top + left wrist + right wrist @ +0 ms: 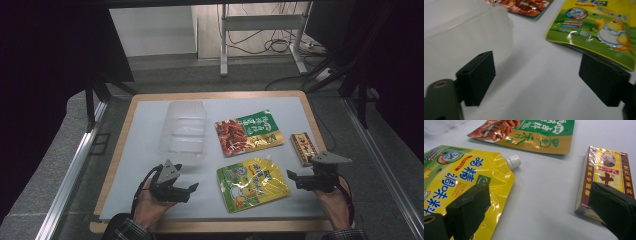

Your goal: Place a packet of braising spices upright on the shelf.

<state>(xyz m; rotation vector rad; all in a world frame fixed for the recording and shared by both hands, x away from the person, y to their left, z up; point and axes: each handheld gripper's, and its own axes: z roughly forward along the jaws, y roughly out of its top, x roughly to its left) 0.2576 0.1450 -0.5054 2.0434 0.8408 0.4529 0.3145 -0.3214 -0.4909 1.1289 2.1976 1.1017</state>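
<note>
My left gripper (191, 189) rests low on the white mat at the front left, held by a hand, jaws open and empty (540, 72). Just ahead of it lie a clear plastic container (182, 131) (461, 42) and a yellow spouted pouch (252, 182) (599, 27). At the front right, my right gripper (293, 180) is open with bare mat between its jaws (541, 200). The yellow pouch (456, 170) lies by one jaw, a red-and-yellow box (303, 147) (609, 172) by the other. A green-and-red snack pouch (248, 132) (531, 135) lies farther back.
The white mat (140, 150) covers a wood-edged table (116, 150). Metal rails (70, 170) run along both sides. A metal stand (260, 30) and loose cables sit on the floor behind the table.
</note>
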